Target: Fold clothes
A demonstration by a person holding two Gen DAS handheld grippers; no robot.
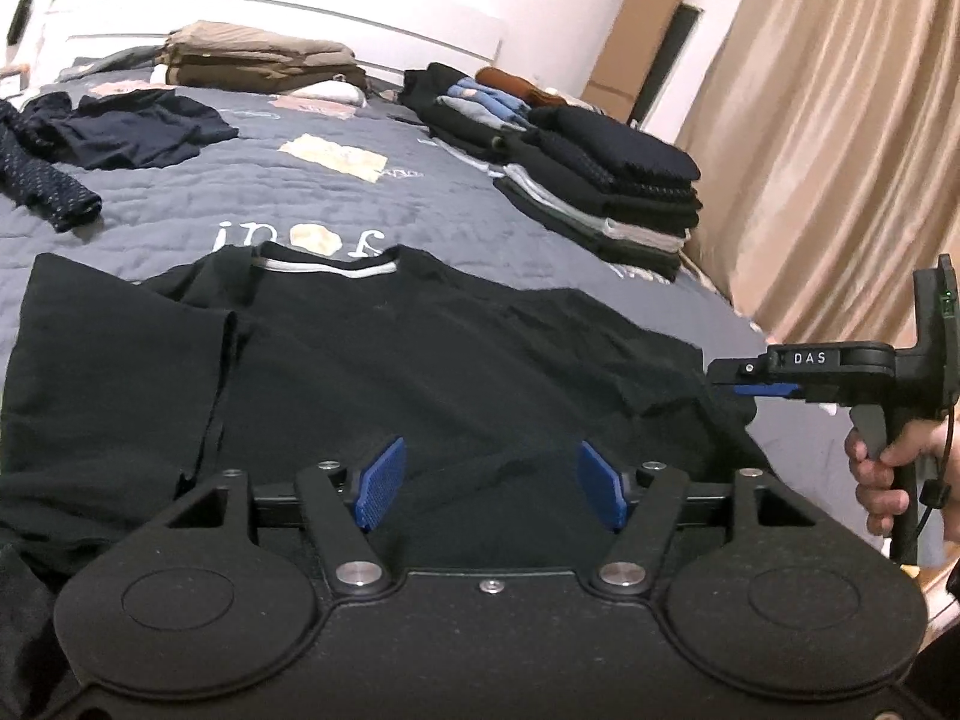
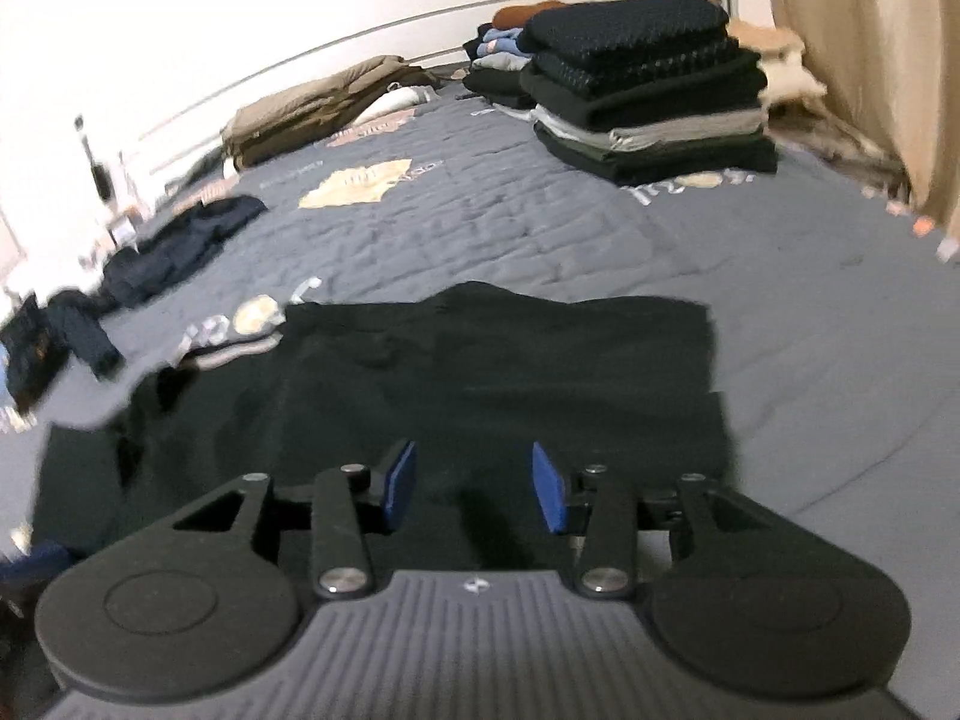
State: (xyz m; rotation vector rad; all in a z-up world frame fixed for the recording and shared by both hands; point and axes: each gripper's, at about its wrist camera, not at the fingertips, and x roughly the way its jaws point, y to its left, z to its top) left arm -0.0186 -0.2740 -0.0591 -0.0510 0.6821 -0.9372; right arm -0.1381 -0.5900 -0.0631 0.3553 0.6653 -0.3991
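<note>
A black T-shirt [image 1: 372,354] lies spread on the grey quilted bed [image 1: 336,192], collar with a pale stripe toward the headboard. My left gripper [image 1: 489,489] hovers over its lower middle, blue pads apart, nothing pinched between them. The right gripper [image 1: 747,381] shows at the shirt's right edge, held by a hand [image 1: 882,468]. In the right wrist view the same T-shirt [image 2: 480,372] lies below my right gripper [image 2: 474,486], whose blue pads stand apart with only cloth underneath. That view is blurred.
A tall stack of folded dark clothes [image 1: 606,192] sits at the bed's right edge, with another pile [image 1: 480,102] behind it. Folded tan items [image 1: 258,60] lie near the headboard. Loose dark garments [image 1: 120,126] lie at the left. A beige curtain [image 1: 840,120] hangs right.
</note>
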